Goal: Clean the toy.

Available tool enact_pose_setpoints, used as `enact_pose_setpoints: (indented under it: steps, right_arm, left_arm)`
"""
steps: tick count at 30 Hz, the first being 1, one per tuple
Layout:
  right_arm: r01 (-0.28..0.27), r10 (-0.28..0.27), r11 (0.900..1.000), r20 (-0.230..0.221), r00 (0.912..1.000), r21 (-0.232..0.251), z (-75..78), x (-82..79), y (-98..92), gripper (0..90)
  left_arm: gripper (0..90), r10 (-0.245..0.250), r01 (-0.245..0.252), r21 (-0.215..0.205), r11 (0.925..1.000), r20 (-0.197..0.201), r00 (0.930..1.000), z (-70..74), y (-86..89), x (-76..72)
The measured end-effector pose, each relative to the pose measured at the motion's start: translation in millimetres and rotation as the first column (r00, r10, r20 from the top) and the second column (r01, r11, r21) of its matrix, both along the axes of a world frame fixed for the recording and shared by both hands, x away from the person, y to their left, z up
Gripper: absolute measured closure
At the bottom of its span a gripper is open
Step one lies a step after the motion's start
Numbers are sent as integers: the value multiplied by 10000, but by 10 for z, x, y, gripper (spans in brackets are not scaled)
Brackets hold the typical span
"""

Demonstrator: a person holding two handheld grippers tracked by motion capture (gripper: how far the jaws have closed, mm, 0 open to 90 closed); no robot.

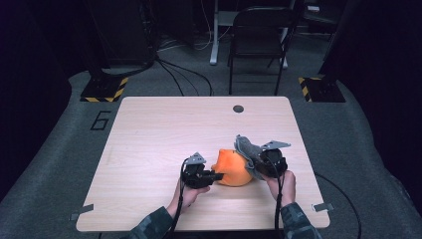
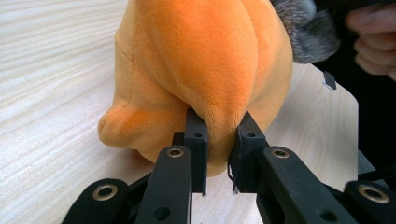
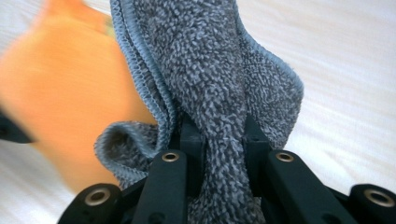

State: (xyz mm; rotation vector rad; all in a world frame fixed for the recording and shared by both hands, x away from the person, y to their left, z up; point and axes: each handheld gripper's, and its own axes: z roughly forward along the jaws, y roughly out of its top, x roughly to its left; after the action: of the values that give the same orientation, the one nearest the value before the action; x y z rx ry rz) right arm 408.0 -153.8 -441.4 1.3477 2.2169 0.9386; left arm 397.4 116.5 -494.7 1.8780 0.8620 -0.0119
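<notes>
An orange plush toy [image 1: 234,168] lies on the wooden table [image 1: 164,129] near its front edge. My left gripper [image 1: 215,176] is shut on a fold of the plush [image 2: 205,70] from the left. A grey microfibre cloth [image 1: 247,149] with a stitched blue-grey hem drapes against the plush's right side. My right gripper [image 1: 260,164] is shut on a bunched part of that cloth [image 3: 219,79], and the orange plush [image 3: 60,93] sits blurred just behind it. A hand holds each gripper from below.
The table has a small dark round hole [image 1: 238,108] near its far edge. Behind the table stand a folding chair [image 1: 259,40] and dark equipment on the grey floor, with cables [image 1: 184,74] trailing across it.
</notes>
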Motion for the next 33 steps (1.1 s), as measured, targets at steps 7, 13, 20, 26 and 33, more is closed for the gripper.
enact_pose_setpoints:
  steps: [7, 13, 20, 26, 33]
  right_arm:
    - [458, -490, 9983, -904, 9947, -371, -247, 145, -132, 762]
    - [626, -668, 9972, -1078, 9919, -419, -236, 190, -219, 758]
    - [-663, 558, 9905, 887, 9945, 1202, 450, -159, 26, 756]
    - [-1852, 1669, 9768, 1594, 9730, 1077, 440, -354, 535, 753]
    - [-1901, 1862, 9816, 1245, 9746, 198, 235, -258, 580, 756]
  left_arm:
    - [790, -35, 35, -25, 10000, 95, 9999, -2, -8, -4]
    - [789, 32, -32, -58, 10000, 134, 9999, 4, -1, -12]
    - [789, 15, -17, 79, 10000, 234, 9997, 10, -8, -20]
    - [788, -17, 12, 134, 9999, 336, 9994, 12, -11, -35]
    - [784, -134, 121, 259, 9996, 471, 9988, 2, -25, -29]
